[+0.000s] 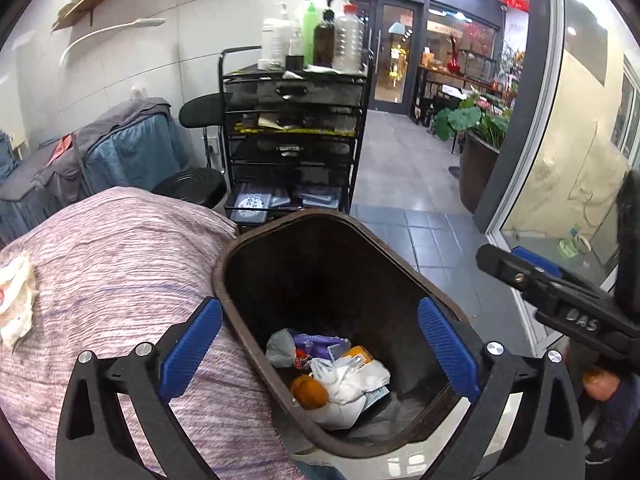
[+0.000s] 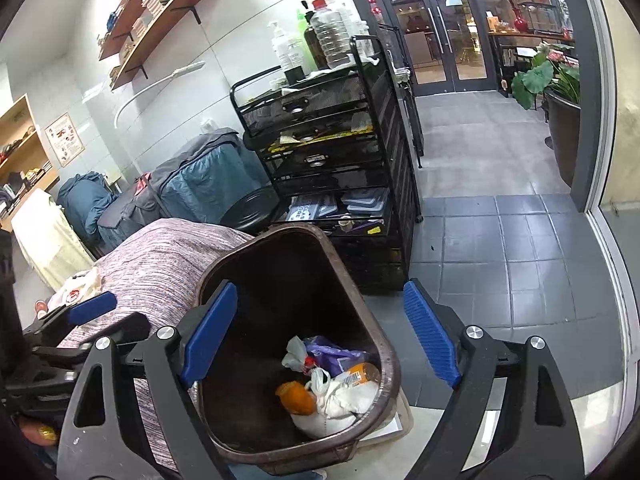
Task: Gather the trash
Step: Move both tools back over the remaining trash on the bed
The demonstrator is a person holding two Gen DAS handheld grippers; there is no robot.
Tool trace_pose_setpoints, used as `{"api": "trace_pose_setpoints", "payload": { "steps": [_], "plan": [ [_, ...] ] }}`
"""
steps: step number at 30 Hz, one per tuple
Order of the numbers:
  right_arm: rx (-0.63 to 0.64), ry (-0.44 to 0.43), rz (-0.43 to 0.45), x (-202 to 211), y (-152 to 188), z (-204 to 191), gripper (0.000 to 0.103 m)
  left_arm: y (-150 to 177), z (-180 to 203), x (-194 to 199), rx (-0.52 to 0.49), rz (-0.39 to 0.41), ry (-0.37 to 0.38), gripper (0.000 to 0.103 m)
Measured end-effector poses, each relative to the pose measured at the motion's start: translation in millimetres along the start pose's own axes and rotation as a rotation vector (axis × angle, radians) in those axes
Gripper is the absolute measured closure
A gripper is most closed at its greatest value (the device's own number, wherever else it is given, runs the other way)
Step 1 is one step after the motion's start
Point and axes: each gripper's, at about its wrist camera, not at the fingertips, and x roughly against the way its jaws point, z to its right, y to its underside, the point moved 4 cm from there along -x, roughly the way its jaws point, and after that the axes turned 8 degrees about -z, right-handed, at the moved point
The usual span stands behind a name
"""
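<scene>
Left wrist view
Left gripper (image 1: pixel 320 346): jaws spread wide, nothing between the pads — it hangs over the brown bin (image 1: pixel 256 240).
Trash (image 1: pixel 332 376): wrappers, white paper and an orange lump lie on the bin's bottom.
Tissue (image 1: pixel 14 296): crumpled on the striped cover (image 1: pixel 120 264), left of the bin.

Right wrist view
Right gripper (image 2: pixel 320 334): jaws wide and empty — above the bin's rim.
Black cart (image 2: pixel 340 168): behind the bin.

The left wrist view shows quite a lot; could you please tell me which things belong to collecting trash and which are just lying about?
Belongs to the job:
- brown bin
- trash inside it
- crumpled tissue on the striped cover
- open left gripper

Just lying about:
- black drawer cart
- bottles on it
- round stool
- potted plant
</scene>
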Motion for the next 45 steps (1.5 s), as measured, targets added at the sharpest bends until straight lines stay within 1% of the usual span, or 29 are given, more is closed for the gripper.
{"api": "trace_pose_setpoints", "payload": {
  "steps": [3,7,8,9,10,14,19,22,25,30,33,36,39,43,45],
  "plan": [
    [0.021,-0.019,0.003,-1,-2,-13,0.018,0,-10,15,0.02,0.022,-0.003,0.006],
    [0.063,-0.07,-0.006,-5,-2,-41,0.017,4,-29,38,0.035,0.058,-0.037,0.006],
    [0.075,-0.084,-0.008,-6,-2,-49,0.016,5,-34,42,0.041,0.064,-0.045,0.006],
    [0.086,-0.097,-0.011,-8,-2,-57,0.013,7,-40,47,0.048,0.072,-0.056,0.006],
    [0.097,-0.119,-0.015,-9,-2,-68,0.011,8,-48,53,0.057,0.08,-0.07,0.006],
    [0.138,-0.185,-0.031,-17,-1,-108,0.011,19,-82,71,0.099,0.101,-0.129,0.006],
    [0.247,-0.279,-0.055,-28,5,-169,0.011,38,-131,94,0.172,0.112,-0.213,0.006],
    [0.31,-0.349,-0.103,-39,13,-210,0.011,52,-161,105,0.222,0.106,-0.257,0.006],
    [0.355,-0.379,-0.15,-49,21,-244,0.011,70,-196,114,0.281,0.092,-0.298,0.006],
    [0.445,-0.44,-0.225,-67,37,-305,0.011,101,-259,119,0.376,0.046,-0.367,0.006],
    [0.496,-0.462,-0.255,-79,43,-336,0.011,120,-296,119,0.445,0.012,-0.376,0.006],
    [0.531,-0.489,-0.3,-97,49,-368,0.011,134,-331,122,0.501,-0.002,-0.395,0.006],
    [0.531,-0.508,-0.343,-116,52,-394,0.011,137,-359,123,0.539,-0.007,-0.402,0.006],
    [0.525,-0.484,-0.368,-152,45,-426,0.011,133,-389,116,0.558,-0.018,-0.4,0.006],
    [0.507,-0.465,-0.384,-172,40,-436,0.012,129,-403,109,0.565,-0.029,-0.386,0.006]
  ]
}}
